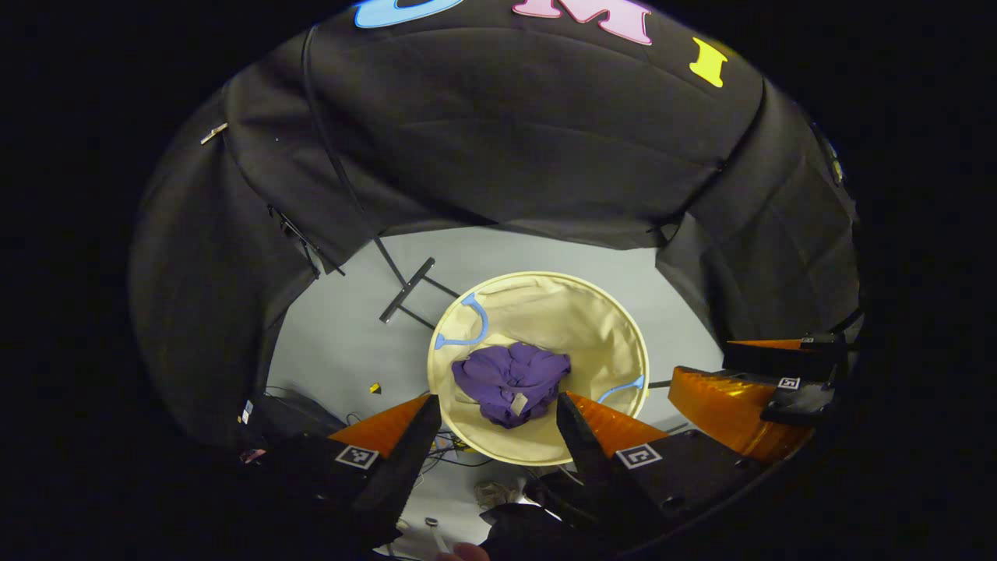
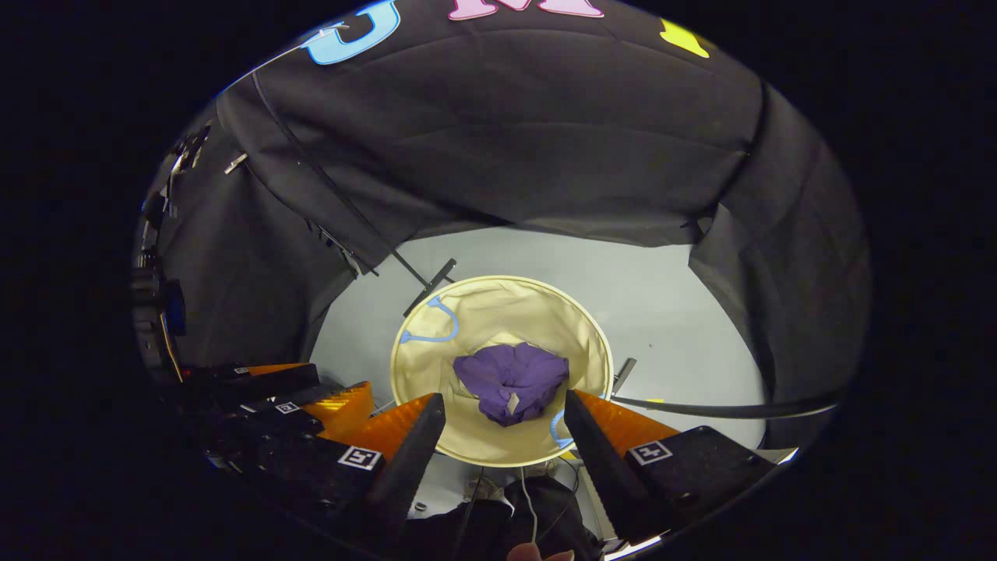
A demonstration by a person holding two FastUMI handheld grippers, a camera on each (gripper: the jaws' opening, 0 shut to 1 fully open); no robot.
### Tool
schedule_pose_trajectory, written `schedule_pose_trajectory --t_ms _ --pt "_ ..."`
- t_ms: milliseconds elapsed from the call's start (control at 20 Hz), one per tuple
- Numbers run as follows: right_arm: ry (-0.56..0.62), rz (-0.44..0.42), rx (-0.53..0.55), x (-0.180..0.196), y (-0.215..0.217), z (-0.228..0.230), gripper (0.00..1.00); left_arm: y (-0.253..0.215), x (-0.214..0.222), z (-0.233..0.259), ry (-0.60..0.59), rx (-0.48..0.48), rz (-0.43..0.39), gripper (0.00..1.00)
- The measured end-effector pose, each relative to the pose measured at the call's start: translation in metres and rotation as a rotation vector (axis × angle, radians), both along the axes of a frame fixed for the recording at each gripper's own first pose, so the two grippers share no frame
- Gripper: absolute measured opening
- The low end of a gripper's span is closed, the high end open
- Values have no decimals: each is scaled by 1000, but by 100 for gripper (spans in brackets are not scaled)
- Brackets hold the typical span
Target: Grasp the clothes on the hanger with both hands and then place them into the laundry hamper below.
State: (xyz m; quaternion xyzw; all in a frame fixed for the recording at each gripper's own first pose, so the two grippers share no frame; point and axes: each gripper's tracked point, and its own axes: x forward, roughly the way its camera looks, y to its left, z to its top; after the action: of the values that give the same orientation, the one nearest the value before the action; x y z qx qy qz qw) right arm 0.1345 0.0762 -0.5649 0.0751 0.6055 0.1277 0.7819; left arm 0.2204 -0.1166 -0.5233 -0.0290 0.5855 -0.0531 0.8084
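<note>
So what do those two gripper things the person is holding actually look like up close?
Each gripper, left and right, ends in two long wedge-shaped fingers tapering to a point. Behind them sit blocky dark bodies bearing small square black-and-white printed markers, with ribbed, glossy orange panels along the sides. Thin cables trail below. In the left gripper view, the right gripper appears from the side with the same markings.
</note>
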Motion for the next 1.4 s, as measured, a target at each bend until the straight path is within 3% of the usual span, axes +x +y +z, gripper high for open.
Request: schedule_pose_trajectory --t_ms 250,850,1400 --pt "-68 -52 11 -6 3 65 99 -3 12 33 -105 -37 -5 95" --pt "-445 -200 -23 20 -2 248 99 5 59 109 -513 -76 -21 95" --pt "-665 -235 -49 -7 -1 369 98 11 67 176 -761 -54 -60 95"
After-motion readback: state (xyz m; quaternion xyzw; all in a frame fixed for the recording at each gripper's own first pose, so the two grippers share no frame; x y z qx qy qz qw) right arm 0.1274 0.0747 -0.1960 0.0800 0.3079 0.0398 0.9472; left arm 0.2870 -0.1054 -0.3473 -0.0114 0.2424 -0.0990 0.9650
